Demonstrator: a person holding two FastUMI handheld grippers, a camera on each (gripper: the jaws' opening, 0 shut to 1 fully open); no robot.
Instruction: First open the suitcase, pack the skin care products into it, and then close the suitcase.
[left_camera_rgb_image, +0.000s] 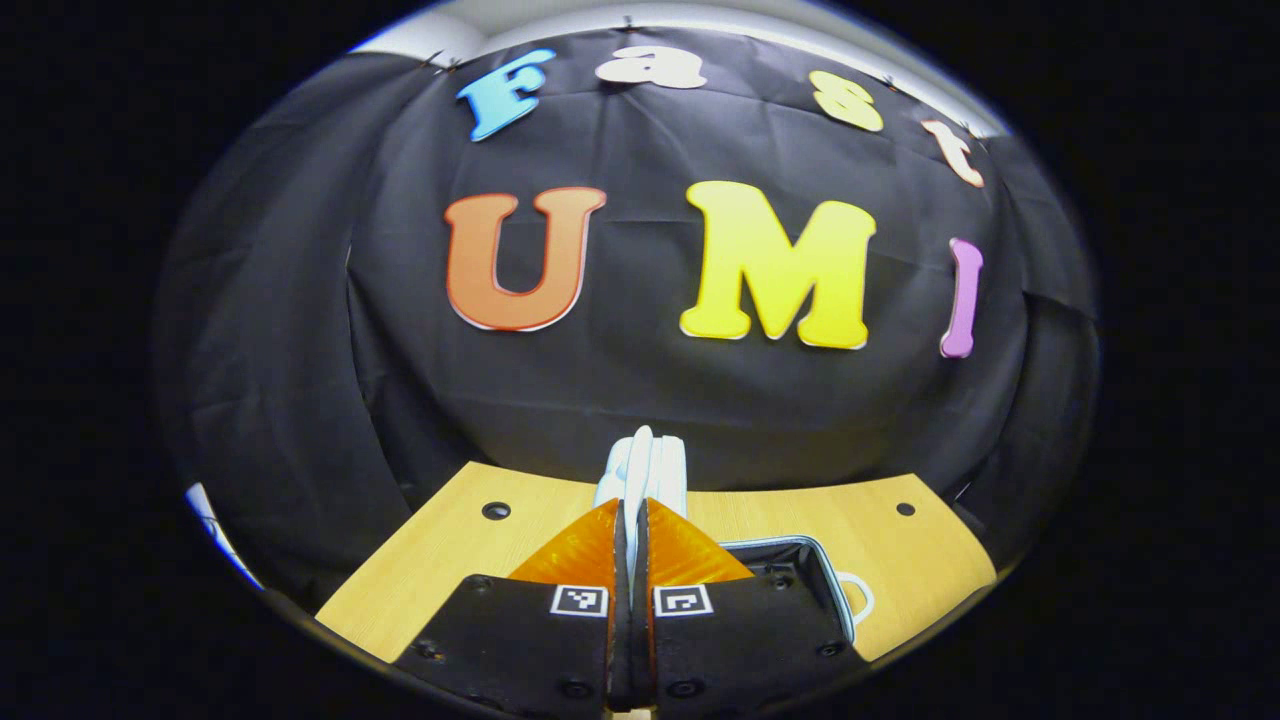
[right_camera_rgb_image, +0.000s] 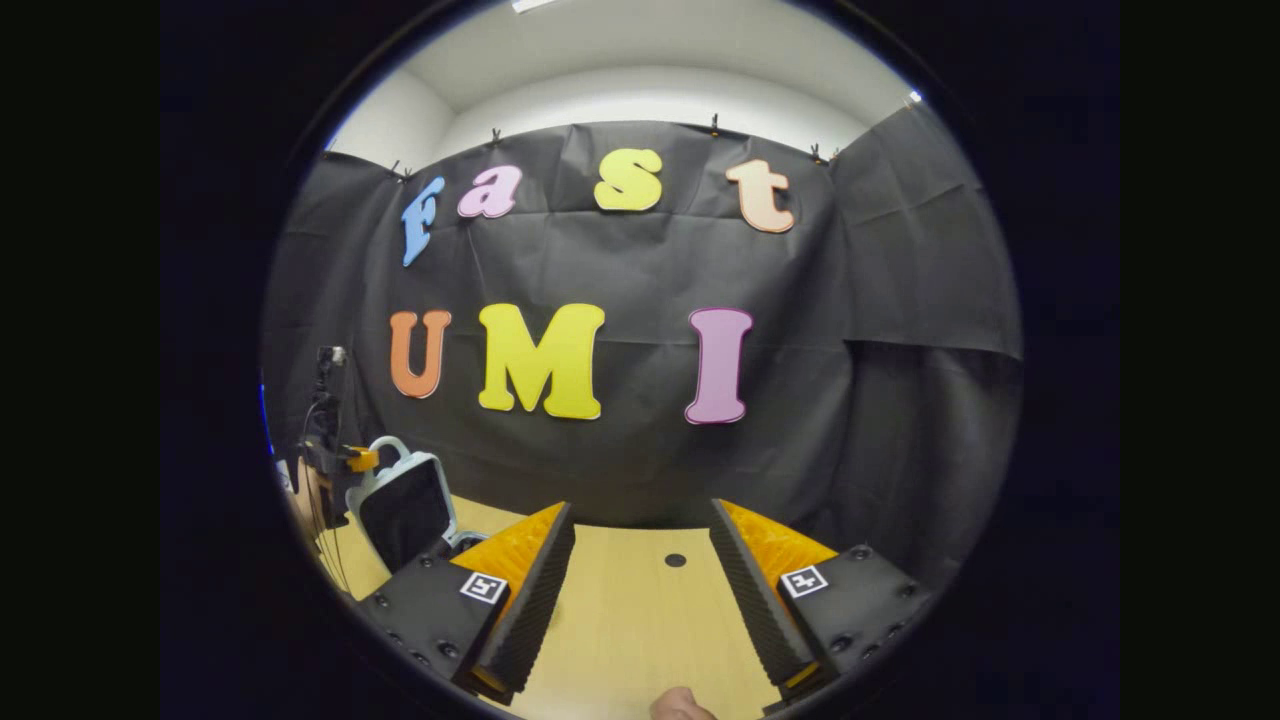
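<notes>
Now, near to far:

Left gripper: at 6 o'clock in the left gripper view, jaws drawn almost together, pinching the thin white edge of the suitcase lid, which stands on end between the fingers.

Suitcase lid: upright, rising past the fingertips toward 12 o'clock; seen edge-on, so its face cannot be read in that view.

Suitcase base: at 4 o'clock just beyond the left gripper, dark lined inside with a pale rim, lying flat on the table; a white loop, probably its handle, sticks out on the right side.

Table: light wood, with small dark round holes at 10 and 2 o'clock of the gripper.

Right gripper: at 6 o'clock in the right gripper view, jaws spread wide with nothing between them, hanging above bare tabletop.

Suitcase from the right: at 9 o'clock in the right gripper view, well apart from the right gripper, the lid raised with its dark lining facing the camera and a white handle loop on top.

Other gripper: seen at the lid's upper left corner at 9 o'clock in the right gripper view, held by a hand.
</notes>
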